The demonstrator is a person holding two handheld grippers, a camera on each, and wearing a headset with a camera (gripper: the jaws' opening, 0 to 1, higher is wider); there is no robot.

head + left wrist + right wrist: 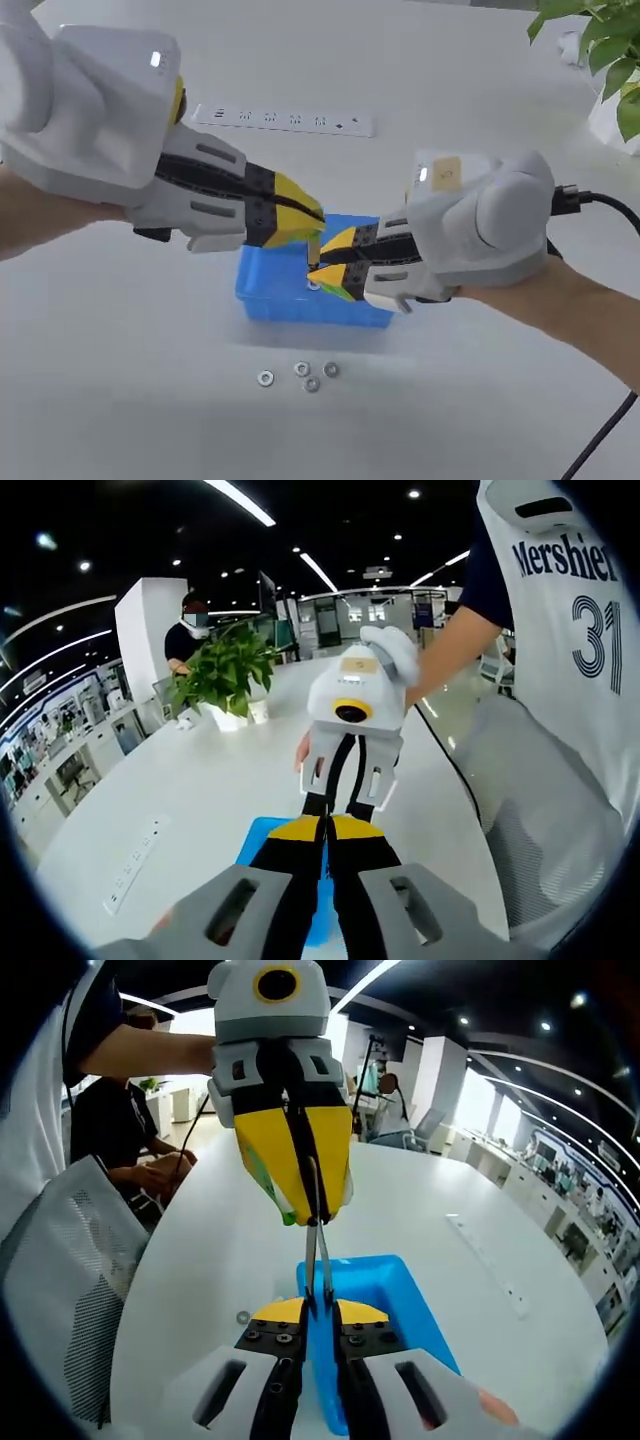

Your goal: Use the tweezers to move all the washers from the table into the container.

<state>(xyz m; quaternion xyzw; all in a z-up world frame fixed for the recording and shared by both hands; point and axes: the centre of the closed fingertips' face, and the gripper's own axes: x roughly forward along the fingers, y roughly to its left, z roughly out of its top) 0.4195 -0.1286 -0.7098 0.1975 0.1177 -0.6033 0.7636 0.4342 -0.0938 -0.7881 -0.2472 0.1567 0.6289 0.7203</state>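
Over the blue container (290, 300) hang silver tweezers (314, 250), tips pointing down. My left gripper (318, 222) is shut on their upper end. My right gripper (322, 268) comes in from the right and is shut across their legs lower down. In the right gripper view the tweezers (318, 1260) run from the left gripper (312, 1215) down to my right gripper (318, 1310) above the container (400, 1300). A small washer-like ring (314, 285) lies in the container under the tips. Several washers (301, 369) lie on the white table in front of it.
A white power strip (285, 118) lies at the back of the table. A potted plant (600, 50) stands at the far right corner. A black cable (600, 205) trails from the right gripper. One washer (243, 1317) lies left of the container.
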